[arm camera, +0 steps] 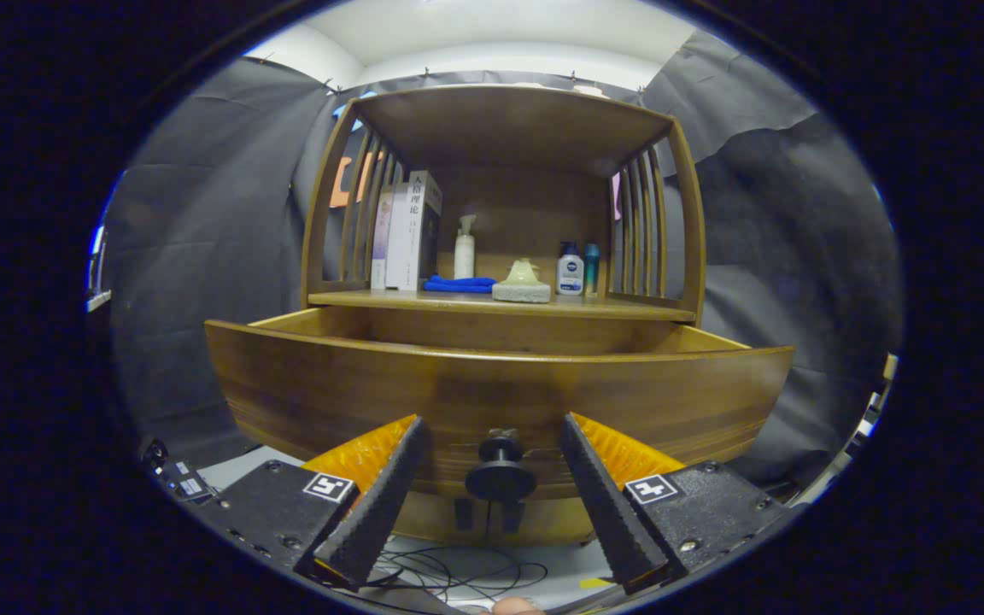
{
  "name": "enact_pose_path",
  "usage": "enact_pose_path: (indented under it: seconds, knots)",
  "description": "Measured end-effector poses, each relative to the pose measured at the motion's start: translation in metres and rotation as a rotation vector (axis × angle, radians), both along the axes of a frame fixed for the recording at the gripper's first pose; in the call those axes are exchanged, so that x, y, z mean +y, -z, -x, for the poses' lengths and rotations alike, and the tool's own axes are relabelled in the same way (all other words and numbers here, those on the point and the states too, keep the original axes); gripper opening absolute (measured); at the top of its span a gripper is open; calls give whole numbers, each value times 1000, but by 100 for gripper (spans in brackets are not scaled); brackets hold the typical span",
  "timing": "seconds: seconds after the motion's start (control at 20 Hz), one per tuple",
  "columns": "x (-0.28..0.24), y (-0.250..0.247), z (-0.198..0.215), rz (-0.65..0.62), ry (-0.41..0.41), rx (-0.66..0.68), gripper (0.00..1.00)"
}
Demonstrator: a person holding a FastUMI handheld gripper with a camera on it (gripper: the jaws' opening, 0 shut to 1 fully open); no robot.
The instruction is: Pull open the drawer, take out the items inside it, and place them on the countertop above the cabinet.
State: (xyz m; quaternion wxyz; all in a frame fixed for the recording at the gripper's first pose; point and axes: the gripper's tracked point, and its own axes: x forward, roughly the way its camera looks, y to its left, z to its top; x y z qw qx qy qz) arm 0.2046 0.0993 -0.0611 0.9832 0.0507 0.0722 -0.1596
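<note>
Drawer [492, 384] already pulled out from the cabinet, front panel bulging toward the tongs [492, 427]. Tongs spread wide, holding nothing; fingers [389, 478] straddle the dark round knob [500, 474] without touching it, knob sits between them at the drawer front's lower middle. Drawer looks like solid wood: stiff, fairly heavy, slides rather than lifts; knob is the only grip point, small and hard, likely slippery under pads.

Inside of the drawer is hidden behind its front panel, so contents can't be told. Bench [629, 307] just above and behind the drawer carries books [411, 231], a blue cloth [458, 284], a spray bottle [464, 248], more small bottles [571, 273]. Free space near the bench's front edge for placing.
</note>
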Motion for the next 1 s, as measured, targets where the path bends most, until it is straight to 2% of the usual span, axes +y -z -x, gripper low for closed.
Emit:
enact_pose_path:
  seconds: [0.15,0.75,1.0]
  knots:
    - [1,3,-5,0,28,-16,100]
    - [2,1,-3,-5,27,-35,100]
    - [-9,-2,-26,-3,20,-16,100]
